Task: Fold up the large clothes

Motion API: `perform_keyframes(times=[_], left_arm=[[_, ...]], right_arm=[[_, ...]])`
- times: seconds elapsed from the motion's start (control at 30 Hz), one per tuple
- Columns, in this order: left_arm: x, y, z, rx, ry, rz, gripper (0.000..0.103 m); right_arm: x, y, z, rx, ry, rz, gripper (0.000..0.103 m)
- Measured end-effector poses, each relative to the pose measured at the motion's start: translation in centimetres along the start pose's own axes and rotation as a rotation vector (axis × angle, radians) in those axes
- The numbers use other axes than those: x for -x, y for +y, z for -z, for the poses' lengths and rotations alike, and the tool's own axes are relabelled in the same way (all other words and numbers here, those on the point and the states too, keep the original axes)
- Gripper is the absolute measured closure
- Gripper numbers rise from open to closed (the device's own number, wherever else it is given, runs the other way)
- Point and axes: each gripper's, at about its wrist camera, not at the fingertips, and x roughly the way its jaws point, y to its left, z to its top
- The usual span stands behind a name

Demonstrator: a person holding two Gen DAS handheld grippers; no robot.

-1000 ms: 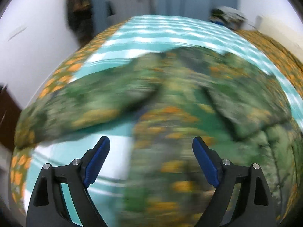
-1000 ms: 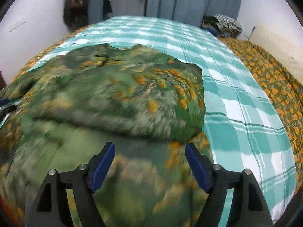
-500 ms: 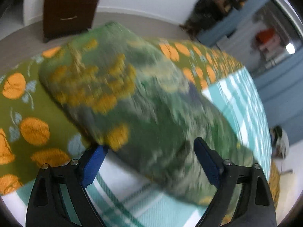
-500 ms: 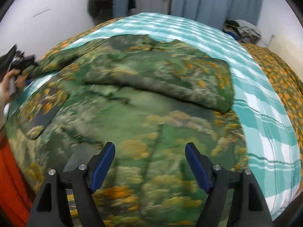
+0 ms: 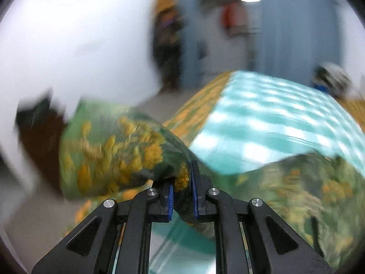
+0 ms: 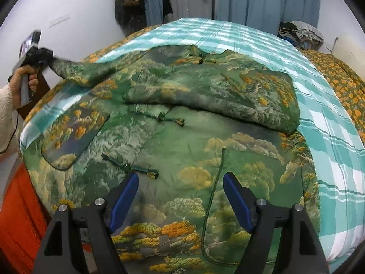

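Observation:
A large green robe with an orange and grey tree print (image 6: 189, 141) lies spread on the bed, its right sleeve (image 6: 239, 91) folded across the chest. My left gripper (image 5: 182, 189) is shut on the left sleeve (image 5: 118, 153) near its cuff and holds it lifted off the bed's left edge; it also shows in the right wrist view (image 6: 49, 60). My right gripper (image 6: 180, 196) is open and empty, hovering above the robe's lower front.
The bed has a teal checked cover (image 6: 324, 123) over an orange-flowered quilt (image 6: 342, 77). Clothes are piled at the far right corner (image 6: 301, 32). Blue curtains (image 6: 262, 0) and a white wall (image 6: 75, 16) stand behind. An orange cloth (image 6: 16, 210) hangs at the near left.
My left gripper closed on the left sleeve and lifted it off the bed's left side. My right gripper drew back and stayed open over the robe.

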Motion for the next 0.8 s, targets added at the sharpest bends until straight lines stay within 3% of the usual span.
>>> perform_keyframes(times=[0.13, 0.23, 0.47, 0.57, 0.63, 0.7, 0.8], left_arm=[[4.1, -9.2, -0.5, -0.233, -0.101, 0.103, 0.092], [5.5, -15.8, 2.1, -0.378, -0.111, 0.161, 0.092], [5.4, -25.8, 11.1, -0.58, 0.045, 0.257, 0.09], [5.7, -27.3, 14.2, -0.63, 0.117, 0.261, 0.076], [6.4, -26.8, 15.6, -0.612, 0.152, 0.294, 0.034], [7.6, -25.7, 16.2, -0.569, 0.139, 0.309, 0.015], [8.5, -23.9, 16.8, -0.53, 0.157, 0.341, 0.012]], right_arm=[[0.5, -1.4, 0.1, -0.053, -0.02, 0.004, 0.025], [1.2, -2.5, 0.2, -0.089, -0.037, 0.013, 0.025], [2.6, -5.7, 0.5, -0.178, -0.07, 0.032, 0.025], [2.8, -6.8, 0.0, -0.194, -0.082, 0.026, 0.025], [2.6, -7.4, -1.0, -0.195, -0.087, 0.01, 0.025], [2.3, -8.0, -2.4, -0.207, -0.09, -0.022, 0.025], [0.8, -8.8, -5.5, -0.242, -0.101, -0.104, 0.025]])
